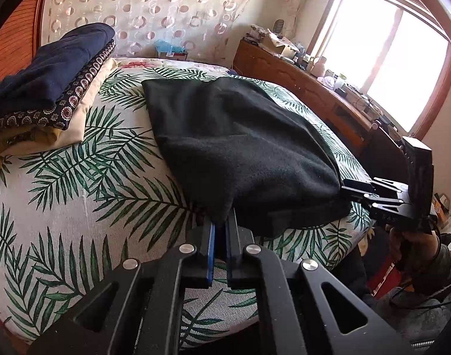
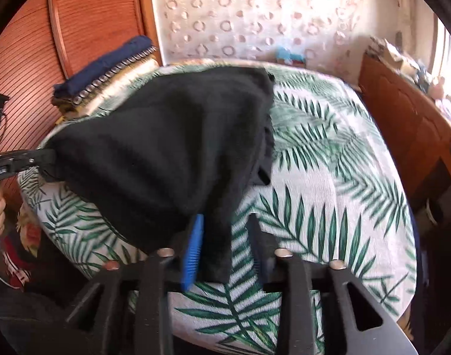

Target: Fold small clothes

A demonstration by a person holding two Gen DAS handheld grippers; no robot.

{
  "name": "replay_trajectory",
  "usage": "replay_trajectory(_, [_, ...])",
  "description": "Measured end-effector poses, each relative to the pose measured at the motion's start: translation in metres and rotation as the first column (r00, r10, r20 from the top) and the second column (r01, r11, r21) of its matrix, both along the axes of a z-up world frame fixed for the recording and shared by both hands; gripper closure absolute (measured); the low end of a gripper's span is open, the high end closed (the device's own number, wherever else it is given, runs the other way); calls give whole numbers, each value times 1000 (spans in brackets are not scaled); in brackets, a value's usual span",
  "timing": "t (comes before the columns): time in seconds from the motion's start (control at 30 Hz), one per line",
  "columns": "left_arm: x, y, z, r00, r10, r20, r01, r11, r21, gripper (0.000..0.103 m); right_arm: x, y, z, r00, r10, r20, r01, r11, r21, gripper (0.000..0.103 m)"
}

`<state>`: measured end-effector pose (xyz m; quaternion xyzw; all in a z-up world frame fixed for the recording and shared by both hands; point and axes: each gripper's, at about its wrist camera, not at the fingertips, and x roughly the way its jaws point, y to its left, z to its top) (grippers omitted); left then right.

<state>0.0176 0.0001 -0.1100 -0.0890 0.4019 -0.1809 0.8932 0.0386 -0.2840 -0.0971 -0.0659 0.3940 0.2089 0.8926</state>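
Black fleece garment (image 1: 240, 148) plain, no pattern, on white bed cover (image 1: 77, 207) printed with green palm fronds. Left of garment, folded stack: solid navy piece (image 1: 47, 71) on top, dark fabric with pale ring medallions (image 1: 74, 100) beneath, cream layer (image 1: 86, 115) lowest. Beyond garment, cream curtain (image 1: 154, 9) with pinkish ring motifs. Right of garment, reddish-brown wooden cabinet (image 1: 299, 88). Gripper frames black, finger pads (image 2: 192, 251) blue.

A home bedroom: leaf-print bed (image 1: 77, 177), wooden dresser (image 1: 299, 80), sunlit window (image 1: 388, 59).
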Motion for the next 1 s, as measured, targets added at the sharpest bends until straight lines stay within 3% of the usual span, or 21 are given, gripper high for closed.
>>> replay_trajectory(0.2, [0,-1,-5,1000,-9,-15,9,1000,-1,97,-2,-3,-1,998,44,-40,-41,996,82,60])
replay_trajectory(0.3, [1,-2,-7,1000,-12,-21,11,1000,-7,97,-4,10,-4,996,82,-19,-81,996,35,61])
replay_trajectory(0.4, [2,-4,-7,1000,-21,-20,21,1000,-16,97,-6,16,-6,992,125,-7,-125,991,38,90])
replay_trajectory(0.5, [3,-4,-1,999,-37,-4,37,998,-48,97,-2,14,-4,989,145,-8,-144,988,63,93])
replay_trajectory(0.6, [6,-2,19,998,-36,49,39,997,-70,97,3,1,12,988,151,25,-153,975,160,93])
replay_trajectory(0.73, [26,5,54,991,-3,134,14,996,-88,97,18,-20,56,983,139,123,-165,957,238,94])
replay_trajectory(0.87, [66,12,76,982,38,185,-23,996,-82,97,54,-27,93,970,119,213,-171,955,244,94])
replay_trajectory(1.0, [116,18,79,983,71,168,-58,995,-83,97,106,-18,97,969,106,223,-155,964,217,94])
